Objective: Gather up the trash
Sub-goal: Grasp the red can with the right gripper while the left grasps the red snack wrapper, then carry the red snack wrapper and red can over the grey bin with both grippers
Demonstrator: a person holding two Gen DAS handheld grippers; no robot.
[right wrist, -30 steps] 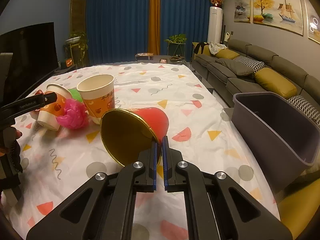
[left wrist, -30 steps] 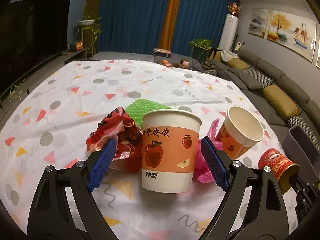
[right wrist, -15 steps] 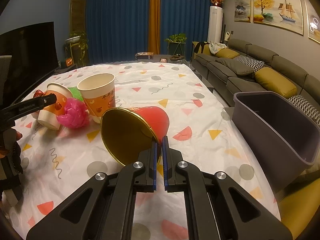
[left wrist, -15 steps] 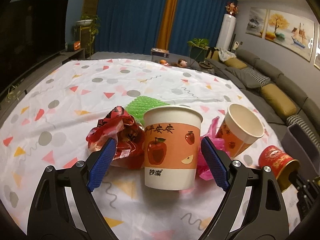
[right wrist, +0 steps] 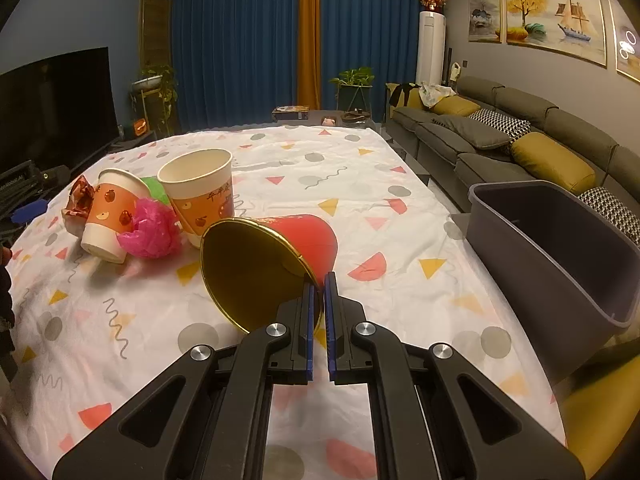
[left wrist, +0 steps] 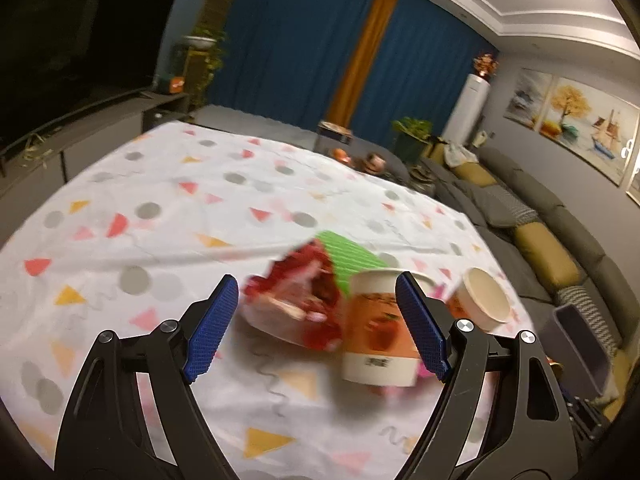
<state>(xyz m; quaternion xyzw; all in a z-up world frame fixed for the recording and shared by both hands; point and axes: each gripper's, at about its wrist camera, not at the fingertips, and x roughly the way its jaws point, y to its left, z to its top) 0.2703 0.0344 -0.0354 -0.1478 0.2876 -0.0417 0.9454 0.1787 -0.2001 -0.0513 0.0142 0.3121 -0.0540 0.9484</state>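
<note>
Compared with a second ago, we are seeing the left gripper (left wrist: 316, 326) swung to the left: the apple-printed paper cup (left wrist: 378, 334) that sat centred between its blue pads now stands at the right pad, and the crumpled red wrapper (left wrist: 298, 300) lies between the pads instead. The left view is blurring with the motion. Its jaws are closing slightly while standing wide, pressing on nothing. The right gripper (right wrist: 318, 320) is staying where it was, its jaws nearly together and pinching the rim of the red cup (right wrist: 276, 268) with the gold lining, which is lying tilted on its side with its mouth toward the camera.

We are seeing nothing inside the red cup. The second paper cup (right wrist: 200, 192) is standing tilted with its mouth up and looks empty. The apple-printed cup is leaning beside a pink tissue ball (right wrist: 150, 230), and a green ribbed piece (left wrist: 348, 258) is lying behind them. The grey bin (right wrist: 556, 248) is sitting just off the table's right edge, and the part of its inside that we can see holds nothing.

All the trash is resting on a white tablecloth (right wrist: 360, 208) printed with triangles and dots. Around it we are looking at blue curtains (right wrist: 236, 44), a grey sofa (right wrist: 520, 132) with mustard cushions, and a dark television (right wrist: 52, 108).
</note>
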